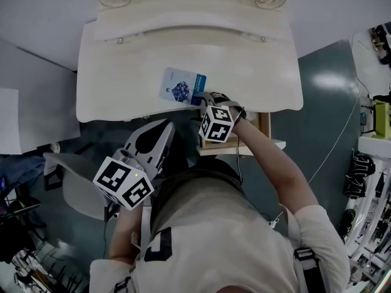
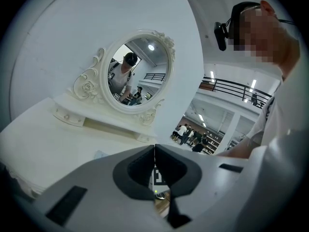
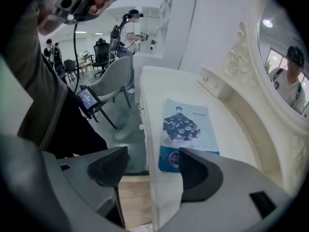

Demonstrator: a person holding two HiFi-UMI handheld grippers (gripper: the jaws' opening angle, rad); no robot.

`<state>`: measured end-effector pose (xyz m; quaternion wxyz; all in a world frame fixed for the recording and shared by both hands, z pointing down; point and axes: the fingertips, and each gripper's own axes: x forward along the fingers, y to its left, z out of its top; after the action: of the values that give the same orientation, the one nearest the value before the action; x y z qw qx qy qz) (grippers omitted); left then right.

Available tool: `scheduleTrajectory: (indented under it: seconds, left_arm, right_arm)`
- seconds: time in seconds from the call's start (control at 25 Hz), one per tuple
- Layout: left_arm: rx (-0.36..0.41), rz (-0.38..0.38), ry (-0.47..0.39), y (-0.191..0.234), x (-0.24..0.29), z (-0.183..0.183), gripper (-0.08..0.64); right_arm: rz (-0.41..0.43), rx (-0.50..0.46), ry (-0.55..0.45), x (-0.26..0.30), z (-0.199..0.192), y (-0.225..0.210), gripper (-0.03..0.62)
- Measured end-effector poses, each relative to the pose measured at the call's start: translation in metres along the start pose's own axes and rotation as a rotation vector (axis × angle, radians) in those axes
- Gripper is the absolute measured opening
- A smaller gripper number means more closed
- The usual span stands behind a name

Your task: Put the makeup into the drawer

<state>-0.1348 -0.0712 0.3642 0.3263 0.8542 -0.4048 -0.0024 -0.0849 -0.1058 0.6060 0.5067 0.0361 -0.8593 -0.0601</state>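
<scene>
A flat light-blue makeup packet (image 1: 182, 86) (image 3: 186, 129) lies on the white dressing table (image 1: 244, 72) close to its front edge. My right gripper (image 1: 206, 98) (image 3: 152, 161) is open at the packet's near end. One jaw sits over the packet's corner and the other hangs off the table's front edge, with nothing gripped. Below that edge a drawer (image 1: 252, 140) (image 3: 131, 197) with a wooden inside stands pulled out. My left gripper (image 1: 165, 130) (image 2: 154, 148) is shut and empty, held in the air in front of the table, left of the drawer.
An oval mirror (image 2: 137, 74) in a carved frame rises at the back of the table. A grey chair (image 1: 70, 185) (image 3: 113, 79) stands to the left on the dark floor. Shelves with clutter (image 1: 372, 133) line the right side. People stand far off in the room.
</scene>
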Motion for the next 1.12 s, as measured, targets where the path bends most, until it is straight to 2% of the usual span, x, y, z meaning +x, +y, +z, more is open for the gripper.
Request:
scheduleTrajectory:
  seconds: [0.24,0.52,0.56,0.6,0.64,0.68,1.0,1.12]
  left_arm:
    - [-0.001,0.021,-0.005,0.005,-0.008,-0.001,0.038]
    - [0.018,0.011,0.004,-0.001,-0.005,-0.004,0.038]
    - [0.022,0.009,0.006,-0.002,-0.004,-0.004,0.038]
    - [0.024,0.006,0.007,-0.002,-0.003,-0.004,0.038]
    - [0.026,0.004,0.009,-0.002,-0.002,-0.003,0.038]
    - [0.026,0.003,0.010,-0.003,-0.001,-0.004,0.038]
    - [0.028,0.004,0.018,-0.007,0.004,-0.004,0.038]
    - [0.027,0.007,0.014,-0.007,0.003,-0.004,0.038]
  right_arm:
    - [-0.074,-0.057,0.010,-0.001,-0.006,0.009,0.339]
    - [-0.156,-0.119,0.031,-0.004,-0.014,0.019,0.334]
    - [-0.190,-0.127,0.030,-0.006,-0.015,0.016,0.320]
    - [-0.232,-0.132,0.025,-0.008,-0.015,0.011,0.248]
    - [-0.268,-0.133,0.018,-0.011,-0.016,0.006,0.117]
    - [-0.288,-0.133,0.012,-0.013,-0.016,0.004,0.109]
    - [-0.298,-0.176,0.010,-0.014,-0.019,0.009,0.120]
    - [-0.274,-0.218,0.014,-0.012,-0.021,0.016,0.163]
